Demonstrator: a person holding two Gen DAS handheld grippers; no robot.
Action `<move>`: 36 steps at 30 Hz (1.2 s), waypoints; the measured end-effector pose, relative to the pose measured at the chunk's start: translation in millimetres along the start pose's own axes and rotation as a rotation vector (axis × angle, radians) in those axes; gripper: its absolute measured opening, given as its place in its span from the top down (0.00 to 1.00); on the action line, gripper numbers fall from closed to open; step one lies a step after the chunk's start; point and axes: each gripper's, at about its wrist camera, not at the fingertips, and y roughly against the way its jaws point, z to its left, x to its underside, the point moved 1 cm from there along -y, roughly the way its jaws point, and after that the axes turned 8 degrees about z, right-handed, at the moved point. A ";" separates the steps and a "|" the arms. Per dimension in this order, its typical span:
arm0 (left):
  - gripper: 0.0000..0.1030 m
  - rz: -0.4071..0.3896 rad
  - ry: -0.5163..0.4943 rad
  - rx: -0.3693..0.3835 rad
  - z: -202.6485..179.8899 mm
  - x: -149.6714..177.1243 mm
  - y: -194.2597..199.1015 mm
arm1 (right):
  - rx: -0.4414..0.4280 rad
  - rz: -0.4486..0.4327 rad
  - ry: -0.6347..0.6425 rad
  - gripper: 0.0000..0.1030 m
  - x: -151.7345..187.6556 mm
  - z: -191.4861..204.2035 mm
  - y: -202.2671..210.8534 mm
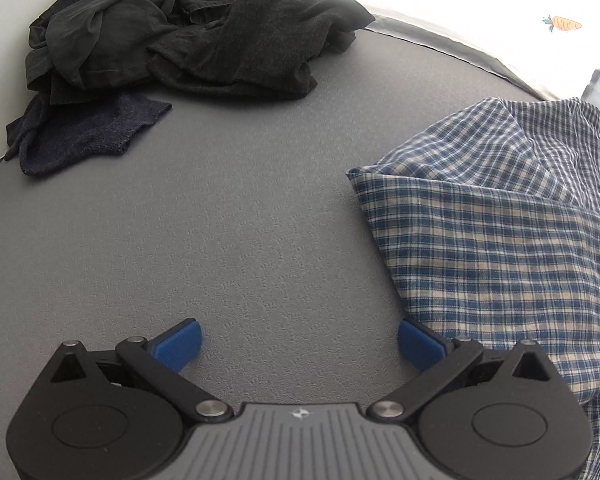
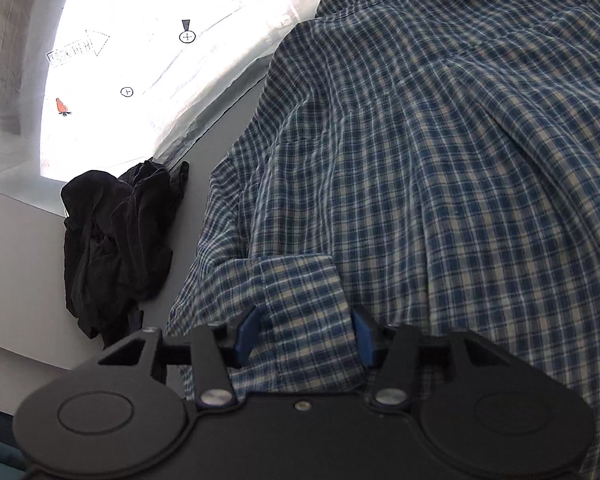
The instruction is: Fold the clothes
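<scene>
In the left wrist view, the left gripper (image 1: 298, 346) stands wide open over bare grey table (image 1: 228, 232), holding nothing; the checked shirt (image 1: 500, 240) lies to its right, partly folded. A heap of dark clothes (image 1: 180, 36) waits at the far left, unfolded.

In the right wrist view, the right gripper (image 2: 303, 340) is partly open, a folded shirt cuff (image 2: 300, 292) lying between its blue pads, seemingly unpinched. Most folding looks left to do.

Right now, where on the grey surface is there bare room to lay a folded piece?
The widest bare patch of grey surface lies between the dark clothes pile and the plaid shirt, ahead of the left claw. The shirt's side is crowded, with cloth covering it.
</scene>
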 end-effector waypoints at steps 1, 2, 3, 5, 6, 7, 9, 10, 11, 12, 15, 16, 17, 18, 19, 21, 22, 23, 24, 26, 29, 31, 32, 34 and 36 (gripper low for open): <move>0.00 -0.004 -0.001 0.000 -0.1 0.3 0.0 | -0.019 -0.001 -0.006 0.77 0.7 0.1 0.3; 0.00 -0.008 -0.001 0.000 -0.2 0.8 0.0 | -0.028 -0.009 -0.004 0.84 1.6 1.1 1.7; 0.00 -0.012 -0.001 0.000 -0.4 1.3 0.1 | -0.034 -0.025 0.011 0.88 2.4 3.8 5.7; 0.00 -0.016 -0.002 0.003 0.1 1.4 0.1 | -0.046 -0.058 0.041 0.91 4.0 9.1 13.8; 0.00 -0.018 -0.002 0.004 0.3 1.5 0.1 | -0.058 -0.082 0.055 0.91 4.7 12.6 20.2; 0.00 -0.014 -0.005 0.005 0.3 0.8 0.1 | -0.062 -0.108 0.066 0.92 5.1 15.6 28.6; 0.00 0.006 -0.011 0.013 1.8 -2.8 0.5 | -0.050 -0.161 0.080 0.92 6.4 20.5 45.9; 0.00 0.013 -0.003 0.023 2.9 -4.0 3.0 | -0.040 -0.192 0.079 0.92 7.4 20.8 57.2; 0.00 0.018 0.008 0.035 4.3 -5.0 6.2 | -0.031 -0.234 0.063 0.92 9.3 17.6 71.6; 0.00 0.015 0.022 0.046 5.3 -5.1 10.1 | -0.022 -0.277 0.046 0.92 11.4 14.4 86.1; 0.00 -0.016 0.048 0.075 3.4 -1.5 31.4 | 0.027 -0.399 -0.019 0.92 20.6 -1.2 131.2; 0.00 -0.028 0.045 0.082 0.1 0.9 39.5 | 0.054 -0.439 -0.042 0.92 25.3 -10.5 148.1; 0.00 -0.038 0.036 0.092 -5.1 4.1 47.4 | 0.084 -0.468 -0.061 0.93 30.9 -20.2 162.5; 0.00 -0.049 0.027 0.102 -10.9 7.6 55.3 | 0.114 -0.498 -0.080 0.92 36.6 -29.9 176.9; 0.00 -0.057 0.018 0.112 -17.8 12.2 62.9 | 0.148 -0.518 -0.100 0.92 41.8 -40.5 187.2; 0.00 -0.067 0.002 0.134 -35.2 25.1 77.2 | 0.193 -0.530 -0.146 0.92 49.6 -64.5 201.5; 0.00 -0.065 -0.007 0.147 -45.0 33.0 83.3 | 0.211 -0.529 -0.174 0.92 52.3 -78.0 207.5; 0.00 -0.062 -0.016 0.158 -55.5 42.1 88.9 | 0.229 -0.527 -0.202 0.92 54.9 -91.4 213.6; 0.00 -0.057 -0.023 0.165 -67.1 53.0 93.0 | 0.228 -0.512 -0.215 0.92 55.6 -103.6 217.1; 0.00 -0.037 -0.040 0.168 -90.9 75.5 96.8 | 0.233 -0.477 -0.214 0.92 55.4 -121.4 222.2; 0.00 0.013 -0.075 0.148 -126.4 108.3 93.5 | 0.236 -0.415 -0.173 0.92 52.8 -133.6 225.7; 0.00 0.040 -0.096 0.128 -142.9 122.3 87.6 | 0.224 -0.377 -0.148 0.92 49.3 -139.8 226.5; 0.00 0.052 -0.091 0.124 -150.1 128.2 84.4 | 0.219 -0.359 -0.135 0.92 47.6 -142.9 226.9; 0.00 0.075 -0.068 0.119 -162.8 138.1 78.3 | 0.220 -0.316 -0.086 0.92 43.2 -146.2 226.8; 0.00 0.100 -0.034 0.107 -171.8 143.4 70.8 | 0.220 -0.273 -0.049 0.91 38.8 -150.4 226.4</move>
